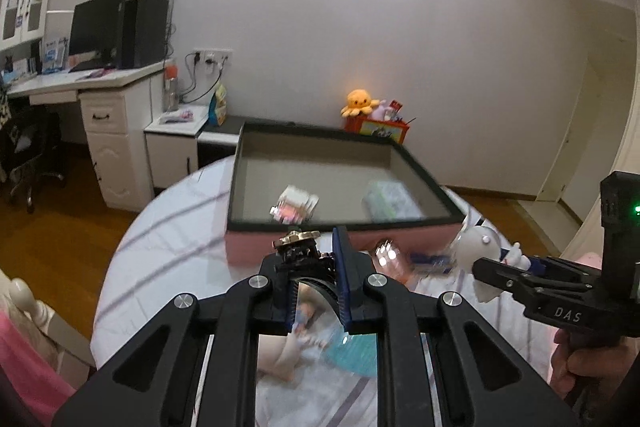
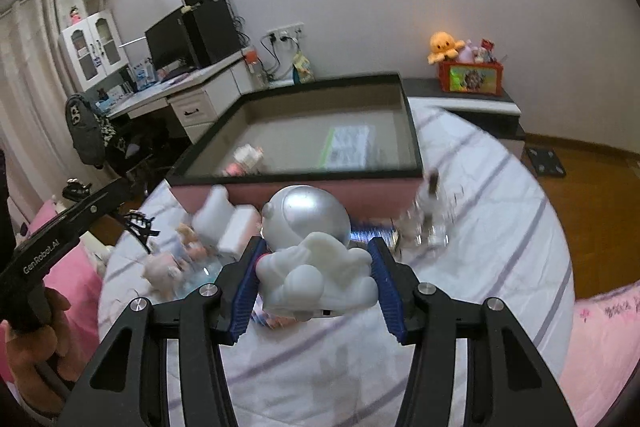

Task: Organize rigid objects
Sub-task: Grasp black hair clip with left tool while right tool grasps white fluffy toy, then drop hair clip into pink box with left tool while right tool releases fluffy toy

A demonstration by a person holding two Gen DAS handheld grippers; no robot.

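Each view looks forward and somewhat downward along its own gripper's fingers, from close above a round table with a striped cloth (image 1: 160, 239). The left wrist view faces the large open box (image 1: 344, 223) from its near left, with the right gripper (image 1: 516, 267) entering at its right edge; the right wrist view faces the same box (image 2: 296, 183) from further right, with the left gripper (image 2: 76, 215) at its left edge. Both share the box, the desk (image 1: 92, 79) and the orange plush octopus (image 2: 442, 47) by the wall.

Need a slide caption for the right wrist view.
Right tongs grip a white astronaut figurine above the striped bedsheet, facing the open box.
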